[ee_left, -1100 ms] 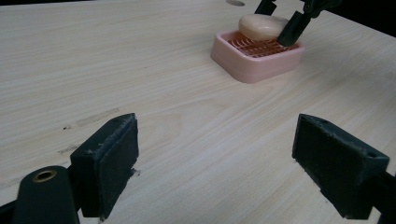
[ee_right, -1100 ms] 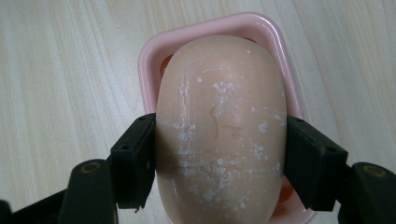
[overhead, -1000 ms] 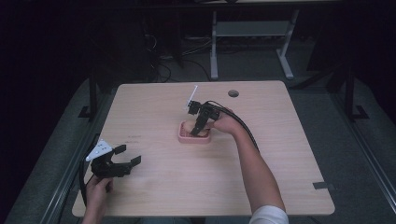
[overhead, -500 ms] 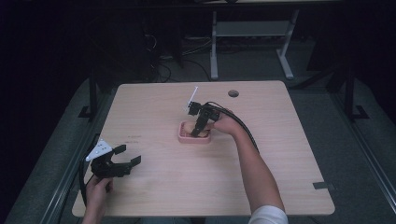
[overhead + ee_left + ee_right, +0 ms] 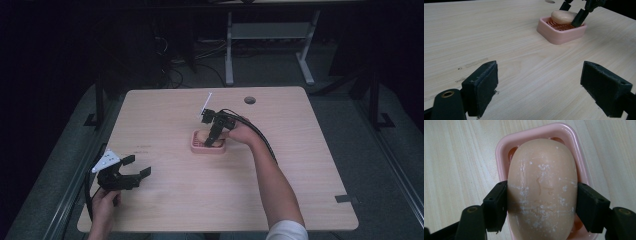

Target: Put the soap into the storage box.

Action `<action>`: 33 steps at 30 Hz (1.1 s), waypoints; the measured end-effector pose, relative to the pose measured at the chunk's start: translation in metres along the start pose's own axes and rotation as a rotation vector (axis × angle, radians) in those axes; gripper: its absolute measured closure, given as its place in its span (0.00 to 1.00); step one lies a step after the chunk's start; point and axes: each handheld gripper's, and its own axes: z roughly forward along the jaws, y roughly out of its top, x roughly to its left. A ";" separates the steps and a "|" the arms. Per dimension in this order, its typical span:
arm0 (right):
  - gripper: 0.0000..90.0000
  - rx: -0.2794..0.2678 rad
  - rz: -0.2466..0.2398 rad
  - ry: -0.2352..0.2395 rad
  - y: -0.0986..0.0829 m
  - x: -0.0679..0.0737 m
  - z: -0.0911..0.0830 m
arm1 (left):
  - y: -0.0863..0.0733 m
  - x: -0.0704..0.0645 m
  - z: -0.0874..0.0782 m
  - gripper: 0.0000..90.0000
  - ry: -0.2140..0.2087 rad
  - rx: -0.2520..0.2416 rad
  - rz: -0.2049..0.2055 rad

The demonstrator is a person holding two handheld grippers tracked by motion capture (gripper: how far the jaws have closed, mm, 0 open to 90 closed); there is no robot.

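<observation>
While the right gripper (image 5: 541,202) pressed its jaws against both sides of the soap (image 5: 542,190), the bar lay in the pink dish (image 5: 504,147) near the table's (image 5: 300,165) centre; the left gripper (image 5: 131,172), jaws wide apart, rested near the front left corner, well apart from the dish.

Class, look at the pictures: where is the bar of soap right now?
The soap lies in the pink dish near the table's middle, clamped between the right gripper's jaws.
</observation>
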 end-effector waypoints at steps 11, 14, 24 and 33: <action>0.35 0.001 -0.001 -0.002 0.000 0.000 0.000 | 0.000 0.000 0.000 0.16 0.000 0.000 0.000; 0.38 -0.017 0.006 0.001 -0.001 0.000 -0.003 | 0.000 0.000 0.000 0.16 0.000 -0.001 -0.001; 0.38 -0.069 0.017 0.000 -0.005 -0.001 -0.017 | 0.000 -0.001 0.001 0.16 -0.002 -0.001 -0.003; 0.34 -0.070 0.030 -0.001 -0.011 -0.001 -0.019 | 0.000 -0.001 0.001 0.16 -0.001 0.001 -0.003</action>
